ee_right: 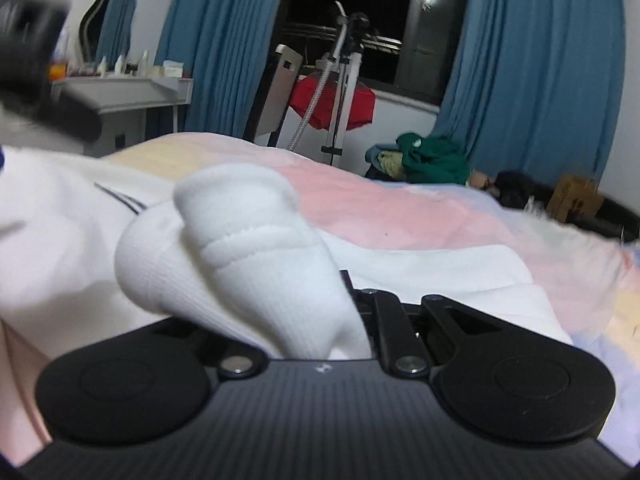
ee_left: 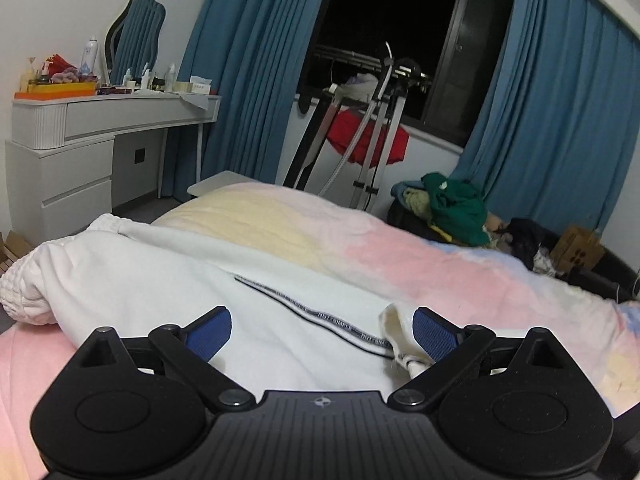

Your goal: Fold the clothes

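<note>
A white fleece garment (ee_left: 192, 276) with a thin dark striped tape lies spread on the bed. My left gripper (ee_left: 322, 330) is open just above it, blue pads (ee_left: 210, 334) wide apart, the right pad beside a raised fold of the cloth. My right gripper (ee_right: 344, 312) is shut on a white ribbed cuff of the garment (ee_right: 240, 248), which bulges up over the jaws and hides the fingertips. The rest of the garment (ee_right: 60, 220) stretches to the left. The other gripper shows blurred at the top left (ee_right: 36, 60).
The bed has a pink, yellow and blue blanket (ee_left: 440, 260). A grey dressing table with bottles and a mirror (ee_left: 100, 128) stands at the left. A garment steamer with a red cloth (ee_left: 368, 136) stands by the window. A pile of clothes (ee_left: 452, 208) lies beyond the bed.
</note>
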